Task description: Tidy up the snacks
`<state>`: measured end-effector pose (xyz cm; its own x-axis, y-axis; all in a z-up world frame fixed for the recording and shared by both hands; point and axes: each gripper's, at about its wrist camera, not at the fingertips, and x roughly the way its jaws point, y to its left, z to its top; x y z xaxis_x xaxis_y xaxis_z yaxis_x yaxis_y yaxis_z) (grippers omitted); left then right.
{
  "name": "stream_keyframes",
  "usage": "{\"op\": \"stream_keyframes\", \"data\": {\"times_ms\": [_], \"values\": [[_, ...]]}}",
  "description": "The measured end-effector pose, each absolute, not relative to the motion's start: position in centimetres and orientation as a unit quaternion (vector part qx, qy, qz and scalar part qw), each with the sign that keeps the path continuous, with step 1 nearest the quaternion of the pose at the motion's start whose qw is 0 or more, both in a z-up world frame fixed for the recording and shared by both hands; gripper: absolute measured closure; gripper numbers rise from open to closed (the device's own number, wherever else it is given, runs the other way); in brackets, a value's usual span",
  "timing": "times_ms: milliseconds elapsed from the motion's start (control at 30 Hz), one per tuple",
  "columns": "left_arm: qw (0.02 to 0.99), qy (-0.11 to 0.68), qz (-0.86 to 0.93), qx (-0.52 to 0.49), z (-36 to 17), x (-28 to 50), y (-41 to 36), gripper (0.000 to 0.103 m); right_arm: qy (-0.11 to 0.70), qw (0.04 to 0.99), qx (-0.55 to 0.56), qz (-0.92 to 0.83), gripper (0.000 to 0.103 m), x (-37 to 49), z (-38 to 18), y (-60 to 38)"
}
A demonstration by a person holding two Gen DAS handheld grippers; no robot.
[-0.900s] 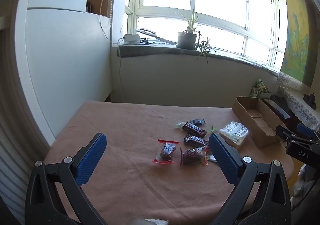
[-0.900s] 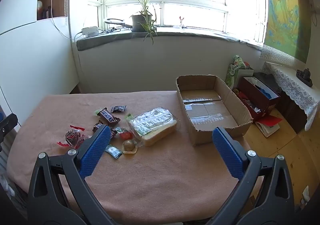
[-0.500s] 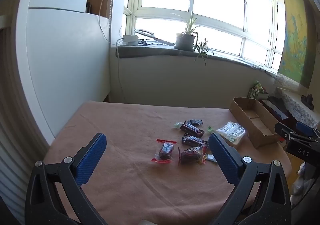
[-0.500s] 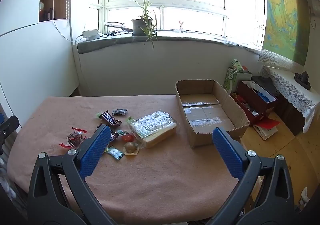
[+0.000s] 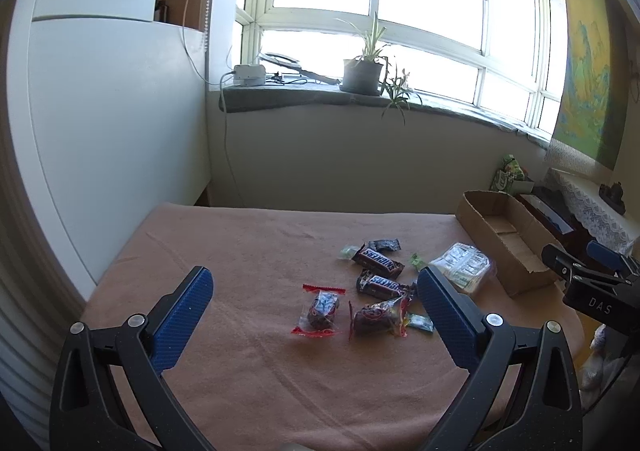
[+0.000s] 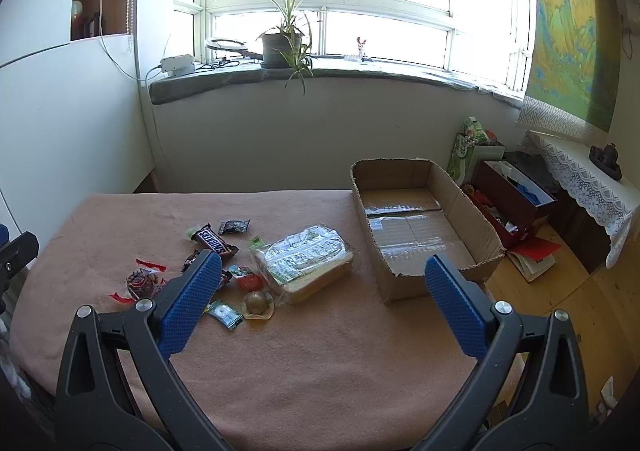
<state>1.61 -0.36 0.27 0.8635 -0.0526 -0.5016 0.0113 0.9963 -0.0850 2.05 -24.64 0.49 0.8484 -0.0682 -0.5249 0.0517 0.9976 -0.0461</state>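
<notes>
Both tongs, left tongs [image 5: 316, 293] and right tongs [image 6: 322, 279], stand spread and empty above the surface [image 6: 300, 363]. Our snacks [image 6: 224, 251] lie left of the cardboard box [image 6: 416, 227]; light, crinkly, probably slippery wrappers, so we pinch mid-body.

This is a lived-in room of a home. A potted spider plant [image 6: 285, 43] stands on the wide windowsill [image 6: 360, 71], a landscape painting [image 6: 568, 23] hangs on the wall, and a lace-edged cloth [image 6: 580, 179] covers a side cabinet beside the cloth-covered table [image 6: 320, 351].
</notes>
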Motion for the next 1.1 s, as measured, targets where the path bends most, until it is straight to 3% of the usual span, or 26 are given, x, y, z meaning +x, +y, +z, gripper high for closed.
{"op": "stream_keyframes", "data": {"times_ms": [1100], "values": [[0.961, 0.269, -0.029, -0.047, 0.2, 2.5, -0.2, 0.001, 0.284, 0.958, -0.024, -0.03, 0.0, 3.7, -0.2, -24.0]]}}
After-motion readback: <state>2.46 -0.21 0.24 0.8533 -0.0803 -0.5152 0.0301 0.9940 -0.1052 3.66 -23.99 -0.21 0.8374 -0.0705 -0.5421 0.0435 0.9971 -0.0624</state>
